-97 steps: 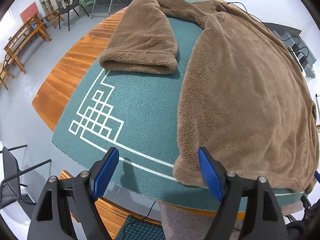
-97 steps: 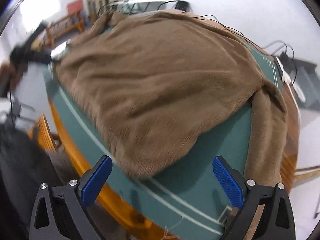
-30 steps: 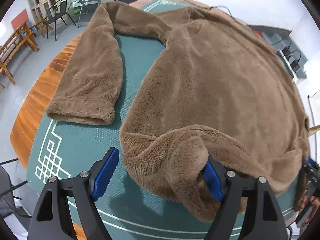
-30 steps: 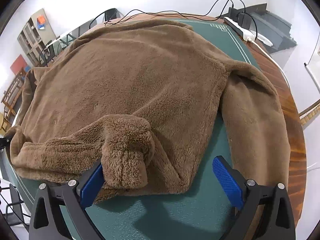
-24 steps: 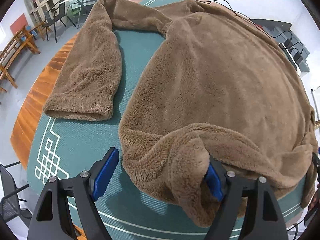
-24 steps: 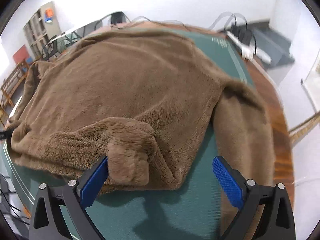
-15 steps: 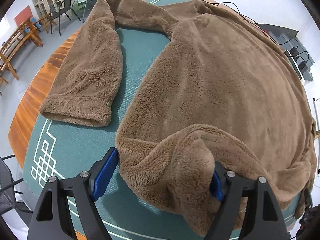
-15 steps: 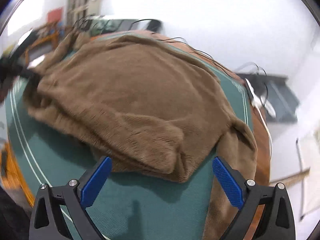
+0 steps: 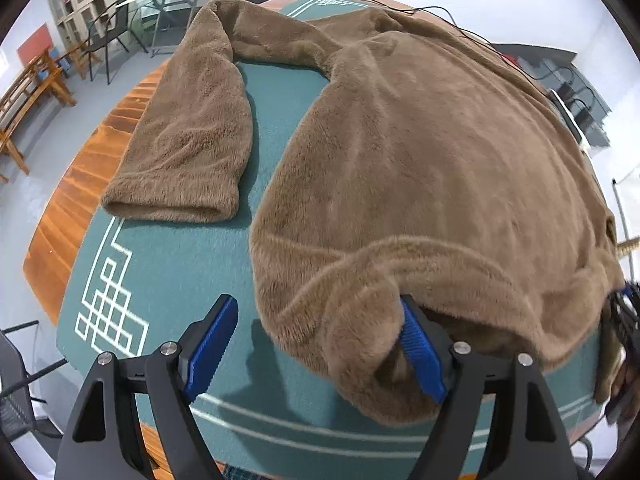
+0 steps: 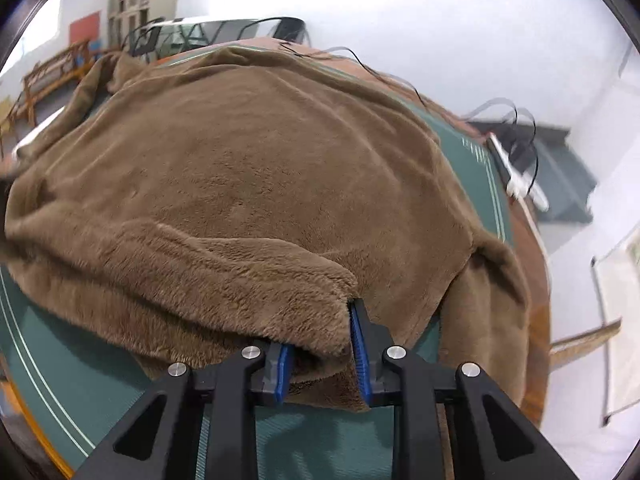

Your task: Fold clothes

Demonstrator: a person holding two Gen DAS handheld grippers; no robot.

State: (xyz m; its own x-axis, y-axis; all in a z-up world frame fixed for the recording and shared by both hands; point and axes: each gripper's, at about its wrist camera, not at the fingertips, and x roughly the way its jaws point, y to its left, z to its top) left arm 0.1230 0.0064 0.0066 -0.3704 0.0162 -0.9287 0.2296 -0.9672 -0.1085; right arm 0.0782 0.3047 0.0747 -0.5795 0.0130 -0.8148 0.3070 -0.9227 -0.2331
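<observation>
A fluffy brown fleece sweater [image 9: 420, 168] lies spread across our green patterned mat [image 9: 168, 264] on the wooden table [image 9: 76, 184], hem bunched nearest us. Our right gripper [image 10: 322, 354] pinches that folded hem; our left gripper [image 9: 316, 348] gapes wide, fleece against one blue pad. No readable writing shows.

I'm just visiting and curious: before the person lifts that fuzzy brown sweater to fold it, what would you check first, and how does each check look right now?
1. Right gripper clamped on the sweater hem: ok.
2. Left gripper clamped on the hem: not ok, wide open, fabric only against one finger.
3. Sweater body flat on the green mat: ok.
4. Left sleeve laid out, not trapped: ok.
5. Right sleeve fully on the table: cannot tell.
</observation>
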